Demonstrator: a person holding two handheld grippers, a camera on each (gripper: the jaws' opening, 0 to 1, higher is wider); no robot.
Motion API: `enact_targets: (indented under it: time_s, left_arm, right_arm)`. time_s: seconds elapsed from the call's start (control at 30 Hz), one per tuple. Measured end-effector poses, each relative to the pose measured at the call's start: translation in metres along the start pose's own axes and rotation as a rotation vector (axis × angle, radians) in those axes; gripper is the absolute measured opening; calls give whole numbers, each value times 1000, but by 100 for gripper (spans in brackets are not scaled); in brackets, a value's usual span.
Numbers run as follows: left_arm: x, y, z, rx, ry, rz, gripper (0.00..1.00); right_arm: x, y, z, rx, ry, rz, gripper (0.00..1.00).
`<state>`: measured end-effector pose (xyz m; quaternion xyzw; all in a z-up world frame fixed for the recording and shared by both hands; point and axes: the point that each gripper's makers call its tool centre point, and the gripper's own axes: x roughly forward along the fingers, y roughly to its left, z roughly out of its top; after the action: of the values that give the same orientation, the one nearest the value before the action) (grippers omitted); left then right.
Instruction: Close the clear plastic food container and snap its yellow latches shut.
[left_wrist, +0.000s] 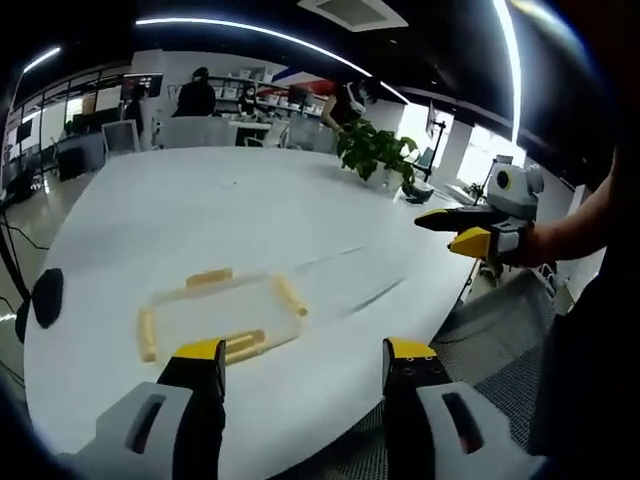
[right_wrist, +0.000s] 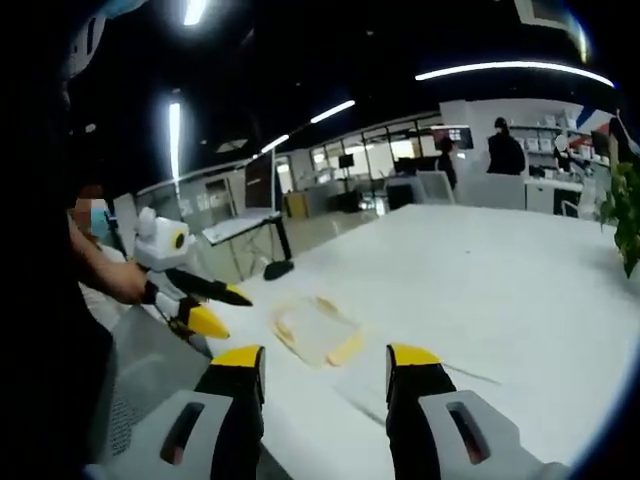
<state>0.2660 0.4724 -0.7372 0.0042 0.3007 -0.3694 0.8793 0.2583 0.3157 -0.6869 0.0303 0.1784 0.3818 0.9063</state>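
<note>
The clear plastic container (left_wrist: 222, 315) lies on the white table (left_wrist: 250, 210), with a yellow latch (left_wrist: 209, 277) along each side. My left gripper (left_wrist: 305, 352) hovers just short of it, open, with nothing between its fingers. A hand at the right holds my right gripper (left_wrist: 462, 229) above the table's edge, well away from the container. In the right gripper view the container (right_wrist: 318, 333) sits just beyond my open right gripper (right_wrist: 326, 356). The left gripper (right_wrist: 218, 308) comes in from the left, jaws apart. Whether the latches are snapped down is too blurred to tell.
A potted plant (left_wrist: 375, 150) stands at the table's far side. A black round object (left_wrist: 45, 297) sits at the table's left edge. Desks, chairs and people fill the room behind. Grey carpet (left_wrist: 500, 350) lies past the near table edge.
</note>
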Motion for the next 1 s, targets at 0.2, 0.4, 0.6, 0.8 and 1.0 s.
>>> enact_targets:
  time_s: [0.2, 0.4, 0.6, 0.8, 1.0]
  left_arm:
    - [5, 3, 7, 31, -1, -7, 62]
    - [5, 4, 10, 68, 5, -15, 62]
    - [7, 12, 7, 60, 15, -17, 62]
    - [8, 14, 4, 65, 29, -28, 62]
    - [8, 18, 4, 73, 33, -29, 61]
  right_arm:
    - [9, 9, 7, -8, -7, 26, 47]
    - [19, 10, 17, -17, -20, 36, 46]
    - [32, 13, 17, -39, -12, 69, 46]
    - [40, 14, 14, -52, 0, 83, 46]
    - [44, 14, 14, -67, 11, 93, 46]
